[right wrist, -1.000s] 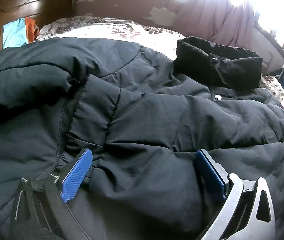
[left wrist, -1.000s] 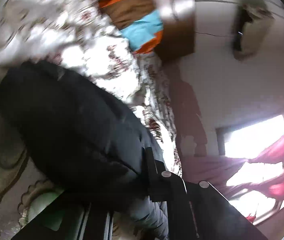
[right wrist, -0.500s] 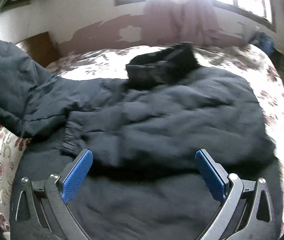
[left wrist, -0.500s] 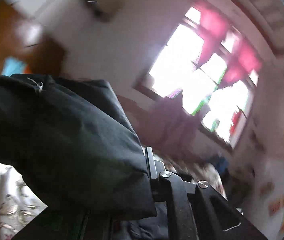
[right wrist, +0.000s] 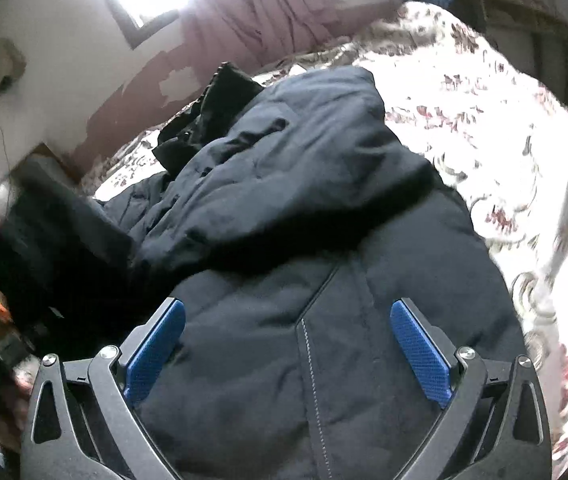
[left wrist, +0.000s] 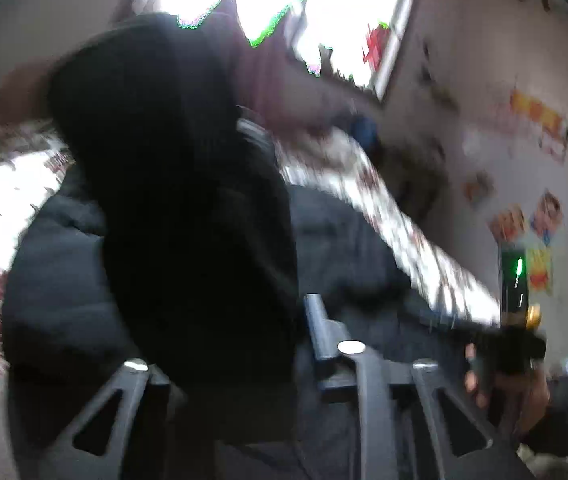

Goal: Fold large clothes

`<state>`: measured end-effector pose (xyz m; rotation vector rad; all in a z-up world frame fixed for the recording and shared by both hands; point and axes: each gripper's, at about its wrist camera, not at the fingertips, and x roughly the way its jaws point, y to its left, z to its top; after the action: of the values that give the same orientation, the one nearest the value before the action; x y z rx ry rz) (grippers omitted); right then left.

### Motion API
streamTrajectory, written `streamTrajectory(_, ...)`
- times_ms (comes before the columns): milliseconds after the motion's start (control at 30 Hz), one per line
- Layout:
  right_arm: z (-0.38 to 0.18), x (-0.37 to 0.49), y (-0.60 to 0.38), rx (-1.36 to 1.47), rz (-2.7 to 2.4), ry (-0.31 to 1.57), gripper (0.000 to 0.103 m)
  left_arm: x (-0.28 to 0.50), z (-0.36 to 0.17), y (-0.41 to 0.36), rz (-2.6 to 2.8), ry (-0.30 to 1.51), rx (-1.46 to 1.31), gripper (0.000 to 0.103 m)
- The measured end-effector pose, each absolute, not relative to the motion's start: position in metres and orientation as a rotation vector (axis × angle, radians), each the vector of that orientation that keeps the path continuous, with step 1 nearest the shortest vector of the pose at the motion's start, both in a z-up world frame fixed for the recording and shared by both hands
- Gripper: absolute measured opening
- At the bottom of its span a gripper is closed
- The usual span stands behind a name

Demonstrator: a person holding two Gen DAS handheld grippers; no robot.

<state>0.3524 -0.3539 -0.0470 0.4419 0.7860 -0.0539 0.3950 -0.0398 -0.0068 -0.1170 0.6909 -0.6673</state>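
The right hand-held gripper point(right wrist: 286, 344) hangs just above the dark padded jacket point(right wrist: 324, 240) with its blue pads point(right wrist: 155, 344) spread wide apart, nothing between them; a stitched seam of the jacket runs down the middle of the gap. The left hand-held gripper point(left wrist: 223, 344) is clamped on a thick fold of the jacket point(left wrist: 171, 184), which rises in front of its lens as a black mass and hides most of that view. Beyond the right gripper, the jacket lies on the bed point(right wrist: 504, 128), bunched into a rounded hump with its collar point(right wrist: 211, 116) pushed toward the far wall. To the right of the jacket the floral bedcover shows bare up to the bed's edge; to the left the jacket's edge runs under the lifted dark fold. In the left wrist view the person's right hand point(left wrist: 500, 384) shows at the lower right, gripping its handle close to the jacket. Half a second ago the jacket lay flatter and wider under the right gripper, and the left gripper's fold was held high against the window point(left wrist: 324, 12); now that fold has come across over the jacket's body and the bulk has doubled up. The fabric is navy-black, quilted and puffy, with deep soft creases.
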Motion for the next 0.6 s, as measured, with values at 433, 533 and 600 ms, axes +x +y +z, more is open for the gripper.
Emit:
streamTrajectory(433,-0.058,0.347,-0.335,0.706,0.24,0.76,0.101,0.388,-0.016,-0.029,-0.769,0.749,-0.175,0.088)
streamTrajectory(533,-0.067,0.347,-0.322,0.746,0.276,0.792,0.101,0.399,-0.011,-0.013,-0.763,0.708,-0.246,0.098)
streamTrajectory(600,-0.072,0.351,-0.313,0.721,0.247,0.823,0.101,0.4,-0.006,-0.001,-0.742,0.671,-0.265,0.098)
